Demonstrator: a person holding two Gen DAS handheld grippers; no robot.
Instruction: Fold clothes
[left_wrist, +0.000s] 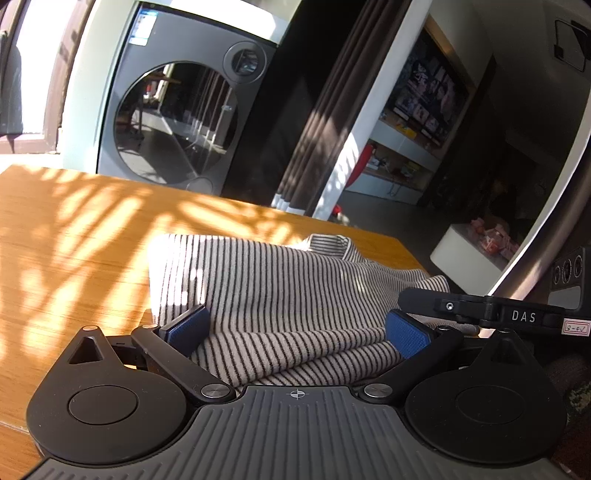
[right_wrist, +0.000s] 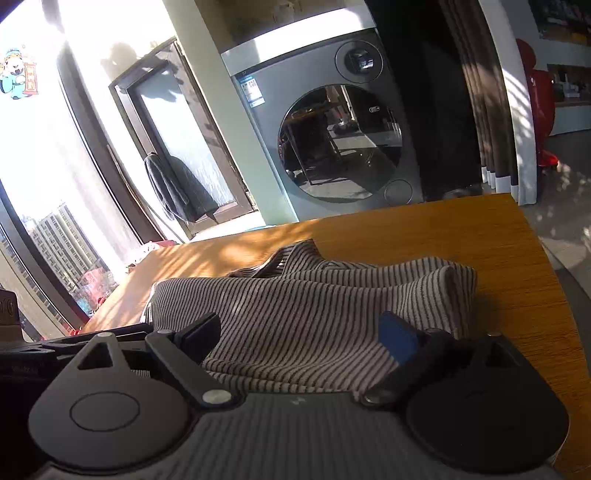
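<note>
We see one striped shirt (left_wrist: 280, 295) folded on the tabletop (left_wrist: 74, 229), mid-frame, and one washer (left_wrist: 177, 118) at upper left. Both left gripper (left_wrist: 295, 328) and right gripper (right_wrist: 306, 332) stand with jaws wide (cloth between, unpinched). "DAS" marks the right gripper's arm.

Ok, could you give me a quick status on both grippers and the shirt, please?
Left gripper open, right gripper open. Striped shirt part-folded on table, lying between both jaws. Nothing in the way.

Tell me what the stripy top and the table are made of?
Stripy top: looks like soft knit fabric, matte; it slumps in rounded folds. Table: looks like wood or wood veneer, smooth with a slight sheen; fine straight grain lines show in the sunlight.
</note>
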